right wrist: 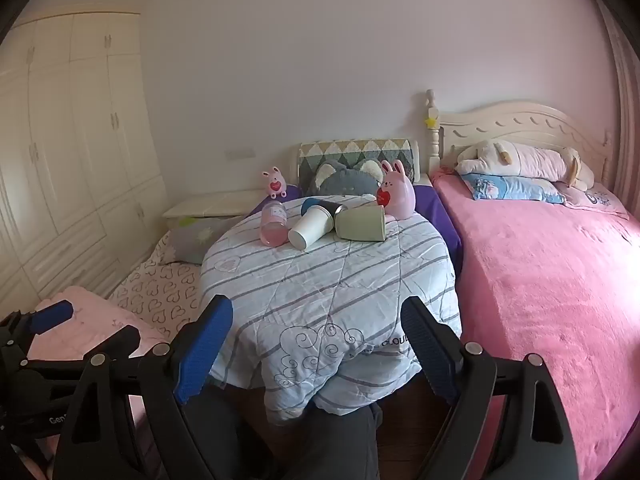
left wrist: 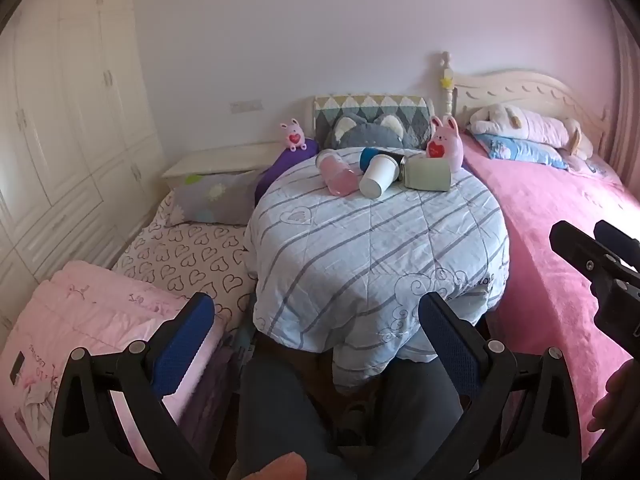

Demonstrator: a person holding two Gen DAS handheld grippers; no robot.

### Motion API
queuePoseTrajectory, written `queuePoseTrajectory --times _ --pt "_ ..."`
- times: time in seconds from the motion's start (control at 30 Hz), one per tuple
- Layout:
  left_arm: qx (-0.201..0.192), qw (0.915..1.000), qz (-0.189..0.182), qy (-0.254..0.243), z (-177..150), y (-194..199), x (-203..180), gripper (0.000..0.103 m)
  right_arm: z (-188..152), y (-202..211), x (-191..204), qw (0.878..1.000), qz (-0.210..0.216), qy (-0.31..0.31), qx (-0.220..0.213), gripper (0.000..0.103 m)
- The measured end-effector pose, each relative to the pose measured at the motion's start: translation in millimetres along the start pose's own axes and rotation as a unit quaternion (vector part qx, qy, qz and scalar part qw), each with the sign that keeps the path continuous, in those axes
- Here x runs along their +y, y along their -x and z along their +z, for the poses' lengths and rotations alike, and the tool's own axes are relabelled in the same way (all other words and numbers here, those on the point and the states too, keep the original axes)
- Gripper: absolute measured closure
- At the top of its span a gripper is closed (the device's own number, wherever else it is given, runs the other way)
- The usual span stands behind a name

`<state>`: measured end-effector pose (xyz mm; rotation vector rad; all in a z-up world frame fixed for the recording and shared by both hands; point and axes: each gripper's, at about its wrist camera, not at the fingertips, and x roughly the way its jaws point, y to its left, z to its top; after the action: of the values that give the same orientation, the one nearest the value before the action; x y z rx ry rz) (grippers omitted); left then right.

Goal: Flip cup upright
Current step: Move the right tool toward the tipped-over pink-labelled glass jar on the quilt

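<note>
Several cups lie on their sides at the far end of a round table covered by a striped quilt: a pink clear cup, a white paper cup, a pale green cup and a dark blue cup behind them. My left gripper is open and empty, short of the table's near edge. My right gripper is open and empty, also at the near edge; it also shows in the left wrist view.
A pink rabbit toy stands behind the cups, a smaller one further left. A pink bed lies right, a heart-print mattress left, wardrobes beyond. My legs are under the table.
</note>
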<state>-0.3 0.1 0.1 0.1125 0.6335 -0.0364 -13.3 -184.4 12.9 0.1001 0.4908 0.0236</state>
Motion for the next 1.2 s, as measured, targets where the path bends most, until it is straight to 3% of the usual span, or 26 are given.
queuePoseTrajectory --times 1.2 --pt "0.003 1.0 0.002 0.0 -7.3 -10.2 4.0 0.0 -4.6 -6.8 -0.4 1.0 0.005 -0.002 0.011 0.016"
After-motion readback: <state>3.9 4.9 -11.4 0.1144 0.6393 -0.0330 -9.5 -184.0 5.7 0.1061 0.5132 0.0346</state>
